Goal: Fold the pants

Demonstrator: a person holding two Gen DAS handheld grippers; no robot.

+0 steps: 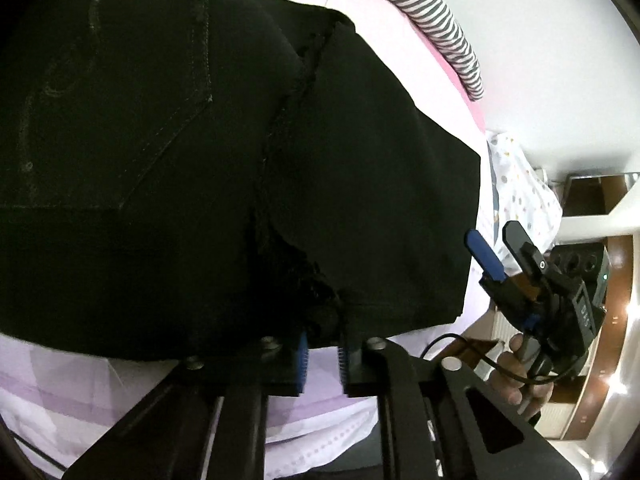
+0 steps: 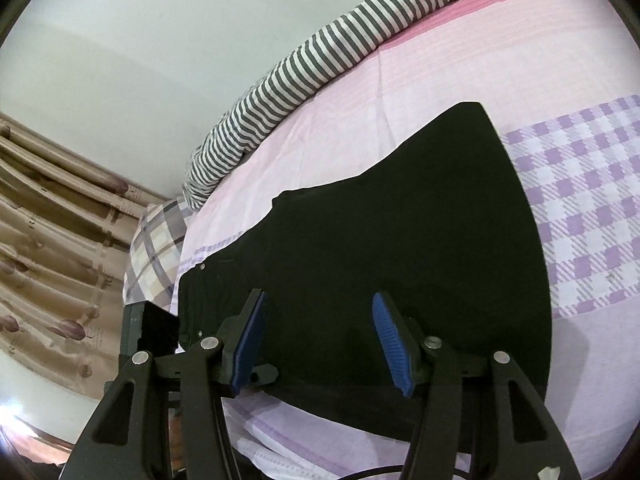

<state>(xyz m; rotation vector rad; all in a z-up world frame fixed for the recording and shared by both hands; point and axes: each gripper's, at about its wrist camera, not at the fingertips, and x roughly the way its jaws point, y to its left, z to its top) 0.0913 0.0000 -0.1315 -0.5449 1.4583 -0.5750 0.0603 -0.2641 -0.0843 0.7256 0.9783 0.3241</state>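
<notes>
So the black denim pants (image 1: pixel 168 152) are lying folded over on the bed with the pink and lilac checked sheet (image 2: pixel 580 208), back pocket stitching facing up in the left wrist view. The left tool (image 1: pixel 322 354) has its blue ribbed pads pinched nearly together on the near edge of the fabric, right around the crotch seam, so it's got hold of the pants there. The right tool (image 2: pixel 318 340) sits about half spread over the near hem of the dark cloth, pads apart with nothing pressed between them; you can also see it off to the right in the left view, held by a hand (image 1: pixel 516 376). A grey and white striped cloth (image 2: pixel 320 60) is bunched along the far side of the bed against the white wall (image 2: pixel 140 40), with a plaid pillow (image 2: pixel 156 252) at the corner near the brown patterned curtain (image 2: pixel 52 240).
</notes>
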